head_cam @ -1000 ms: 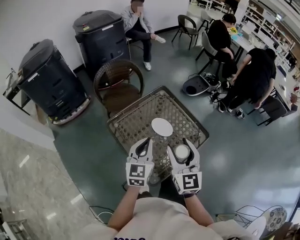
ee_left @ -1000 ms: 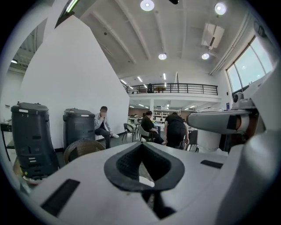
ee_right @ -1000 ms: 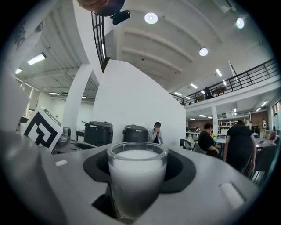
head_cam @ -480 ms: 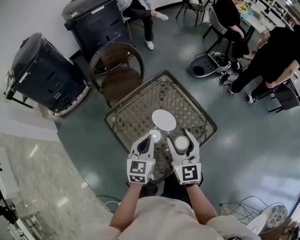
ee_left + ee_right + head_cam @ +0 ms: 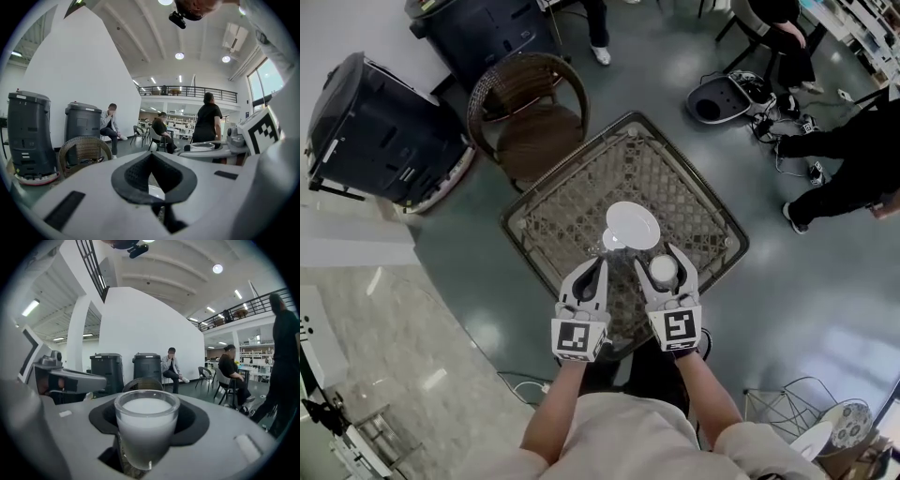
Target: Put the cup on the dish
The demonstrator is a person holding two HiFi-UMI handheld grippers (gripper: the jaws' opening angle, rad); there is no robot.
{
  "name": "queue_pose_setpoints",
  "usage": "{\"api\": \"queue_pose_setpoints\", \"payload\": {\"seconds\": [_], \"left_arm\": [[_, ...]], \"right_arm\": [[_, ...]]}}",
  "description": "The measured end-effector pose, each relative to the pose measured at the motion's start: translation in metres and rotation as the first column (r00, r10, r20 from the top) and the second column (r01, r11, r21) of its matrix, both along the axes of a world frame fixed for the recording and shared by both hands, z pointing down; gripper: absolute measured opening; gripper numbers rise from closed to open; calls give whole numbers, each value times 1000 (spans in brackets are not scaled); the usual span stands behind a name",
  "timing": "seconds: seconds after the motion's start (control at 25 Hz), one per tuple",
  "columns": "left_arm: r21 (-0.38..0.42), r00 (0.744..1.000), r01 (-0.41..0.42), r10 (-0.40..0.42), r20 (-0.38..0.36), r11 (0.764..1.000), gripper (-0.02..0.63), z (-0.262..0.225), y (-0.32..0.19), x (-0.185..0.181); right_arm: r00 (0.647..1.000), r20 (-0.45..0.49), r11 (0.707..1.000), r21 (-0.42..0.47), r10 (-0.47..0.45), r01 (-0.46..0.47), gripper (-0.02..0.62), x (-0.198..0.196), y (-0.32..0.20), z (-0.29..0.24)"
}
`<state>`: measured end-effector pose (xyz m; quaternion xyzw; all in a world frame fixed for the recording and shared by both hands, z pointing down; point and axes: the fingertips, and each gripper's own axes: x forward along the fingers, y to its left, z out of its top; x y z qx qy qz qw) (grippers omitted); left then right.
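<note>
Right gripper (image 5: 665,265): clenched on the upright cup (image 5: 146,425). Left gripper (image 5: 593,270): jaws together, empty. Dish (image 5: 632,225): on wicker table (image 5: 572,202), 11 o'clock from cup.

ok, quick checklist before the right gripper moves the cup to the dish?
1. Grip: right gripper shut on cup, cup upright: ok.
2. Cup over dish: not ok, it hangs short of it, on the person's side.
3. Dish bare: ok.
4. Left gripper out of the way: ok, shut, empty, beside the right one.
5. Cup clear of table: cannot tell.
</note>
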<state>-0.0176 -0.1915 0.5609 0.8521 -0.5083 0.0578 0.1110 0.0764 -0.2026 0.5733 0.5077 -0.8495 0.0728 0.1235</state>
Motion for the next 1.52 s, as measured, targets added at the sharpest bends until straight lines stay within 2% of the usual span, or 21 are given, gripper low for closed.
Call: {"api": "queue_pose_setpoints", "payload": {"seconds": [0.12, 0.28, 0.56, 0.8, 1.08, 1.52], "left_arm": [[3, 1000, -16, 16, -18, 1000, 3, 18, -10, 7], [-46, 1000, -23, 22, -20, 999, 3, 51, -16, 15], [-123, 999, 24, -28, -29, 992, 3, 90, -27, 8], [-156, 1000, 2, -4, -8, 988, 3, 110, -42, 2], [-184, 1000, 20, -21, -7, 983, 3, 119, -59, -6], [-236, 1000, 8, -11, -13, 972, 3, 135, -49, -2]], "right_arm": [[999, -31, 999, -41, -32, 31, 250, -7, -13, 32], [998, -42, 995, -92, -45, 41, 250, -14, -22, 76], [998, -48, 990, -138, -31, 24, 250, -22, -49, 124], [997, -66, 981, -191, -41, 27, 250, -28, -72, 161], [993, -96, 973, -227, -63, 40, 250, -38, -98, 189], [989, -130, 964, -262, -69, 33, 252, -39, -113, 215]]}}
